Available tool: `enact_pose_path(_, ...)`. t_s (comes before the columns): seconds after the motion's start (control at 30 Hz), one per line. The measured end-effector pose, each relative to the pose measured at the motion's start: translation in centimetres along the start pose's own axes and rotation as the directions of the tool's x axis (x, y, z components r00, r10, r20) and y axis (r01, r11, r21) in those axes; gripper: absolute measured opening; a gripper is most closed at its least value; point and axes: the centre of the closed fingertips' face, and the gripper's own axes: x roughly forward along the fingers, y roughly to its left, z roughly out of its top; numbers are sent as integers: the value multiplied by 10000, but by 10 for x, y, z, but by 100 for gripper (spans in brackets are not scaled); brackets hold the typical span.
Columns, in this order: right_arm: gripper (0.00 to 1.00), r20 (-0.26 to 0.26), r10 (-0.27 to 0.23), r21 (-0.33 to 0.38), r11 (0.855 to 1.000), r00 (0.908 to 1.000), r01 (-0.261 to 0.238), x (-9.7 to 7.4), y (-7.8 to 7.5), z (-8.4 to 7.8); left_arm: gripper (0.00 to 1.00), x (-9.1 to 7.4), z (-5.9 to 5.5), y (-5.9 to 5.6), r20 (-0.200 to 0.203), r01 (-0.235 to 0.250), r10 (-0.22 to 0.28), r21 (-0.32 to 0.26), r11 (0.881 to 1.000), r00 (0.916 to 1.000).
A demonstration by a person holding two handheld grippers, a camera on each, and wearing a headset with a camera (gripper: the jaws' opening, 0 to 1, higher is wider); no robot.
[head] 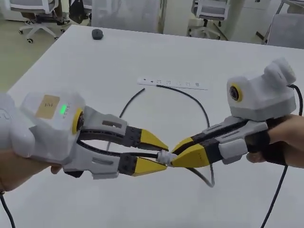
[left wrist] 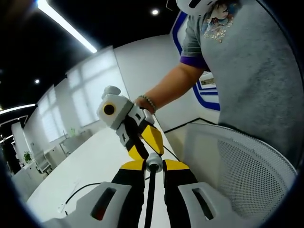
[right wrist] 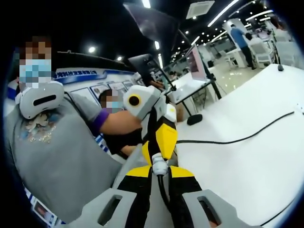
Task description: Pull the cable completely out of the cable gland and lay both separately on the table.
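Grippers level, tips meeting: left gripper [head: 160,153] clamps cable gland [head: 165,156], right gripper [head: 175,155] pinches cable [head: 190,97]; gland axis left-right.

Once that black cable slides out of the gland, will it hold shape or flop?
Probably floppy: the cable lies in loose curves across the table. Likely light, being so thin. Its smooth black jacket may slip through jaws.

The white table [head: 95,71] stretches wide and mostly bare. A white power strip [head: 173,84] lies flat near its middle. A black cable [head: 192,99] curves across the surface just in front of the strip, one loose end resting left of it. A small dark round object [head: 97,33] sits near the far edge.
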Motion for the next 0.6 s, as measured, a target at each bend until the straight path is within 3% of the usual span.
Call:
enact_pose_path(0.13,7,-202,-818,-1257,9889,9964,787,0,-4,0,14,-2,-3,6,188,-249,261,-613,9978,9995)
enact_pose_path(0.23,7,-345,-1487,-2026,9694,9883,1388,2,-7,0,14,-2,-6,8,253,-335,360,-932,9951,9990)
enact_pose_path(0.27,6,-367,-1707,-2479,9561,9846,1565,2,-8,0,14,-3,-6,9,252,-370,398,-1025,9940,9989)
enact_pose_path(0.4,6,-258,-2289,-3129,9264,9731,2096,3,-12,2,14,-3,-9,13,244,-498,540,-1469,9879,9982)
enact_pose_path(0.43,6,-217,-2477,-3426,9120,9686,2256,2,-13,3,14,-4,-9,15,278,-571,626,-1669,9843,9977)
enact_pose_path(0.47,6,-174,-2789,-3973,8831,9601,2494,1,-16,5,14,-4,-10,17,288,-643,707,-1812,9813,9971)
enact_pose_path(0.57,6,-244,-3426,-4571,8393,9392,2942,2,-19,6,14,-5,-11,21,364,-787,889,-2212,9721,9954)
enact_pose_path(0.6,6,-251,-3698,-4887,8150,9288,3113,1,-21,7,14,-5,-12,22,357,-834,939,-2280,9701,9949)
